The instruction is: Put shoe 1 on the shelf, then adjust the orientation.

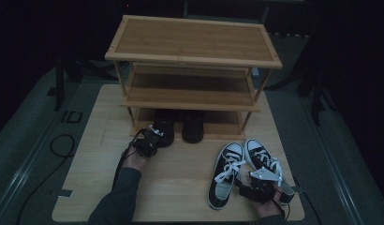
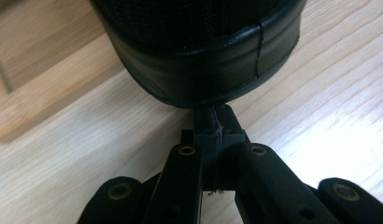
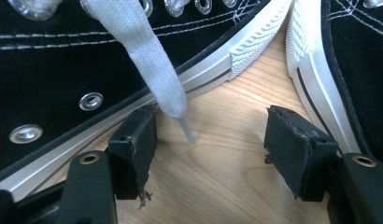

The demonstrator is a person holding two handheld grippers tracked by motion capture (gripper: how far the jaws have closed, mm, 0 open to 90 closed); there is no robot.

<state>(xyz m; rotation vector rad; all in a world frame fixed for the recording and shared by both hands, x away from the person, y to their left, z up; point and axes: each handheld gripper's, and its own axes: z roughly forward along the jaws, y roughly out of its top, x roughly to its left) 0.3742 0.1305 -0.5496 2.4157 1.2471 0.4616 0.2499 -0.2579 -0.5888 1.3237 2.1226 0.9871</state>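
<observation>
Shoes half shelved: my left fingers [image 2: 213, 135] sit together behind the boot [image 2: 199, 51]; right fingers [image 3: 213, 149] apart between the sneakers [image 1: 244, 171].

The high view looks forward and down from above the person's side, taking in the whole bench [image 1: 180, 187] with the shoe rack [image 1: 192, 61] toward twelve o'clock. The left gripper view sits very close, facing along the left claw [image 2: 216, 126] at the heel of a black shoe [image 2: 199, 51], which the high view shows at about ten o'clock [image 1: 163, 127]. The right gripper view, equally close, faces the gap between two sneakers [image 3: 63, 70], seen in the high view at about five o'clock [image 1: 227, 173].
</observation>
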